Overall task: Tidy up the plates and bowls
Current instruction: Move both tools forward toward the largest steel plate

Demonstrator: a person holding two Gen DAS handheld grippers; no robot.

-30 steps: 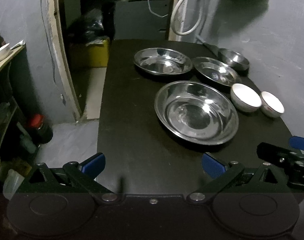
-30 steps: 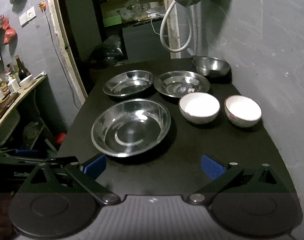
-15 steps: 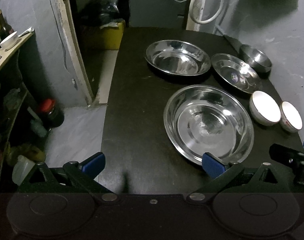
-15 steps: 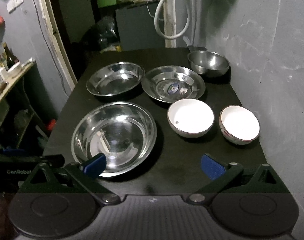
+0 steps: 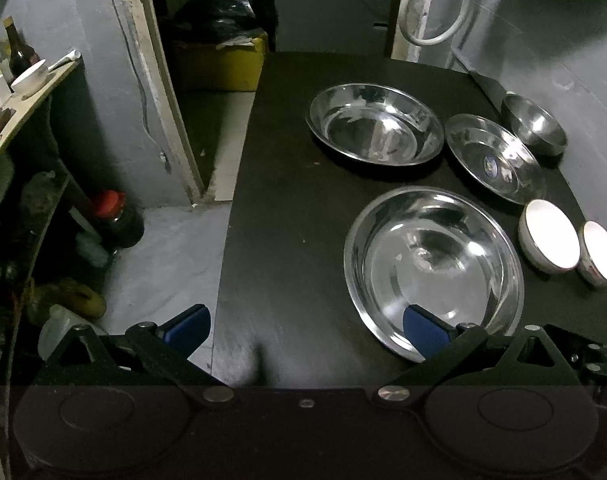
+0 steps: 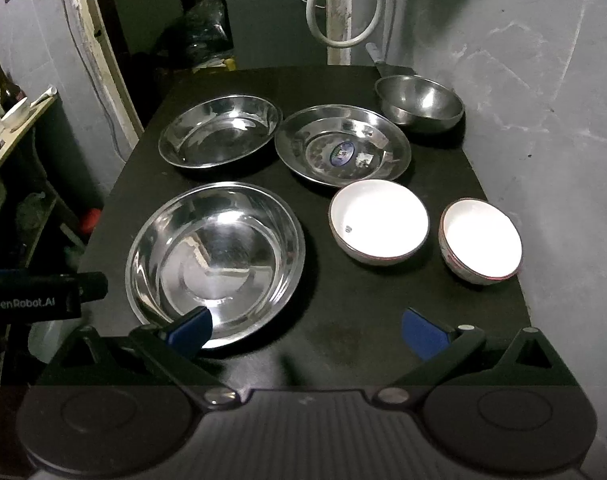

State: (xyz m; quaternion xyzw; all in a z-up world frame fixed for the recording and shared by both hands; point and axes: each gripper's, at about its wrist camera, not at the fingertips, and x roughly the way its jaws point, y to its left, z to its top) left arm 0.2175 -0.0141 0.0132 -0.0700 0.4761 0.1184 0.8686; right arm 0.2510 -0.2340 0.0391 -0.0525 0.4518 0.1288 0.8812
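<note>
Hovering over the surface [image 6: 343, 320], I hold both claws, left [image 5: 303, 328] and right [image 6: 307, 330], released above the near pan [image 6: 215, 256].

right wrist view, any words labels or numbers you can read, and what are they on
"GenRobot.AI": white letters on the black body of the left gripper, at the view's left edge.
Blue oval sticker in the flat steel plate: print too small to read.
Small dark mark inside the near white bowl: unreadable.
</note>
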